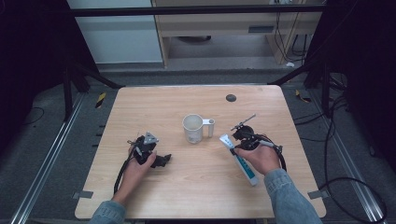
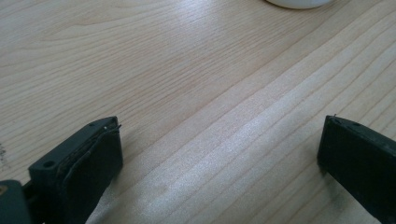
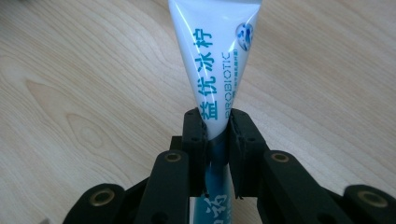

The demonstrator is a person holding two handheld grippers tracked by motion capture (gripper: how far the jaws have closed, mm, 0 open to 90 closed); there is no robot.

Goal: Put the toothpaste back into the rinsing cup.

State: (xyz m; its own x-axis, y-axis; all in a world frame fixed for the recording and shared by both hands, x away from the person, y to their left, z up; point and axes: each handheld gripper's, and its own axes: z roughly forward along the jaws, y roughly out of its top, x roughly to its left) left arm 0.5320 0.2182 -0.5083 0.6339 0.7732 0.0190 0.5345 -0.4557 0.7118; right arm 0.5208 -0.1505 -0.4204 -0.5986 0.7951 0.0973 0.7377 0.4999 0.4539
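Tube [image 1: 239,158] position: right half of the tabletop [image 1: 196,191], right of the cup [image 1: 194,129] and apart from it. In the high view its long axis runs from far-left to near-right; one end lies nearer the cup, the other toward the near edge. Which end carries the cap cannot be told. The tube is white with teal print.

Right hand [image 1: 259,158]: enters from the near edge, forearm in a denim sleeve [image 1: 285,196], angled toward the far-left. The hand sits over the middle of the tube. The right tool [image 3: 217,128] is clamped on the tube; in the right gripper view both black jaws press its flattened body from either side, with the tube running away from the camera and widening beyond the grip. The jaws are nearly closed, with only the thickness of the tube between them.

Left hand [image 1: 140,163]: rests on the left half of the tabletop, well apart from the tube, forearm coming in from the near-left. The left tool [image 2: 219,154] points right, toward the cup. In the left gripper view its jaws stand wide apart over bare wood, with nothing between them; the cup's base shows at the far edge.
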